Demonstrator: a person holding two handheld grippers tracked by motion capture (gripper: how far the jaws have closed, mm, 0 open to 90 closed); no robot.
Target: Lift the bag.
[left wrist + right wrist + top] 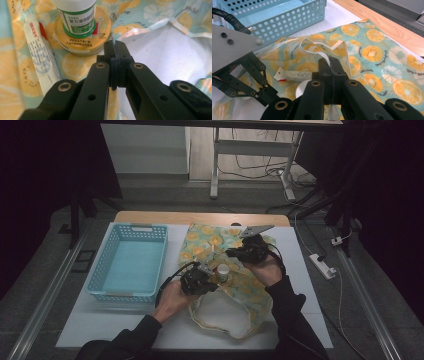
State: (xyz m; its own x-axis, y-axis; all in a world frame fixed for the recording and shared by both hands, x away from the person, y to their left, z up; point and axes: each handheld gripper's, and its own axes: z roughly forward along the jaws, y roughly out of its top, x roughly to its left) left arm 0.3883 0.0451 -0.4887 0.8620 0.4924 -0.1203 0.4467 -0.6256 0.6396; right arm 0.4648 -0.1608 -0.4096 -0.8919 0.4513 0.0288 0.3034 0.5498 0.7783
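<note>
Both tongs are closed on the fruit-print bag [240, 285]: the left tongs [115, 50] grip its rim, the right tongs [331, 65] its edge. The bag lies on the tabletop [175, 330], beside a blue basket [131, 262].

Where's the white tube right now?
The tube lies inside the open fruit-print bag, at the left of the left gripper view, beside the round tin that carries the green-label bottle.

A fruit-print cloth bag [235, 285] lies flat right of the table's centre, mouth open toward six o'clock (white lining showing), its rim pinched at nine and three o'clock.
</note>
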